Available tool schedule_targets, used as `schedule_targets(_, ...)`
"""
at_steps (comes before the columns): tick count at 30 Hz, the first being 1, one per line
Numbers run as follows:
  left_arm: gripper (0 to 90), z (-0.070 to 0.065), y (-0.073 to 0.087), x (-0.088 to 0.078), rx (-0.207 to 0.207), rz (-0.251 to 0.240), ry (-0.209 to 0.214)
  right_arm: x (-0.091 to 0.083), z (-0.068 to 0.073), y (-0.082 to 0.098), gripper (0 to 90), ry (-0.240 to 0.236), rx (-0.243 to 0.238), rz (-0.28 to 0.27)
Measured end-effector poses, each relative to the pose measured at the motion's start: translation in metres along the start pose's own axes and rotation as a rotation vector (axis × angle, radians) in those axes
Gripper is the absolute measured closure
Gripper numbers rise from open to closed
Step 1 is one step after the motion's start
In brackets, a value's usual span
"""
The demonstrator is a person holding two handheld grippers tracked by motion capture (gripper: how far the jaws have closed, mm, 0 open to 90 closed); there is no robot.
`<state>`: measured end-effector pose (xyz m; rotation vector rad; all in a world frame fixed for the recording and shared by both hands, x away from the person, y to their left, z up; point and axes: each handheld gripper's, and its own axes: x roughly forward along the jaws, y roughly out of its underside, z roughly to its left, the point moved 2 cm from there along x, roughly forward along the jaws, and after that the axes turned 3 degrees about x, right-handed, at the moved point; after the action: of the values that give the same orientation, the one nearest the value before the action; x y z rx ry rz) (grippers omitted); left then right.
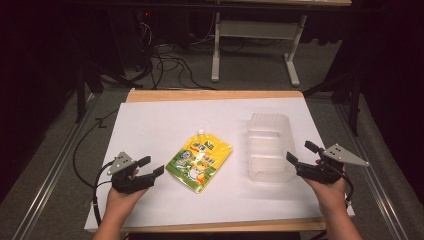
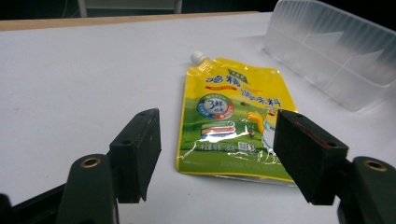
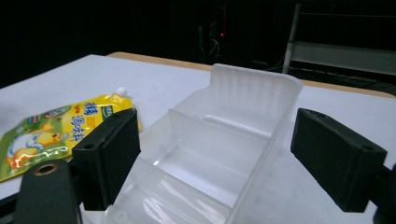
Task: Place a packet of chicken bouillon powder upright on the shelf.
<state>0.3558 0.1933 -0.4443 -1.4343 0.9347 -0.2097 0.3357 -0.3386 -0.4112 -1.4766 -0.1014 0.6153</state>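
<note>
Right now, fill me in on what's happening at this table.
A person holds a gripper in each hand over a white-covered table. The left gripper is open and faces a yellow spouted pouch lying flat, not touching it. The right gripper is open at the near end of a clear plastic divided bin, its fingers on either side of it and not pressing. Nothing is held yet.

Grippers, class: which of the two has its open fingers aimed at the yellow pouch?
The left gripper: the yellow pouch lies just ahead of it, whereas the right gripper faces the clear divided tray.
</note>
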Motion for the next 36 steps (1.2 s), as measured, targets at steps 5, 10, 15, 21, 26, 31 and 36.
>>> schedule_targets(5,33.3,0.003,0.000,-0.002,-0.010,-0.014,-0.010,0.001,-0.002,0.003,17.6,0.016,0.004,0.014)
schedule_targets(10,33.4,0.003,-0.001,-0.004,-0.010,-0.021,-0.002,0.002,-0.001,0.004,17.6,0.015,0.005,0.017)
schedule_targets(15,33.4,0.004,-0.001,-0.006,-0.012,-0.026,0.005,0.003,0.000,0.004,17.0,0.006,0.008,0.016)
schedule_targets(21,33.4,0.006,-0.001,-0.003,-0.020,-0.016,0.005,0.004,0.000,0.005,16.5,0.003,0.004,0.022)
schedule_targets(26,43.1,0.007,0.001,0.002,-0.009,0.024,0.019,0.004,-0.001,0.005,17.0,-0.001,0.004,0.028)
schedule_targets(31,60.7,0.008,0.008,0.016,0.005,0.117,-0.028,0.006,0.000,0.006,17.6,-0.003,0.000,0.038)
schedule_targets(36,90.0,0.013,0.012,0.028,0.016,0.160,-0.134,0.008,0.001,0.006,18.3,-0.009,-0.006,0.046)
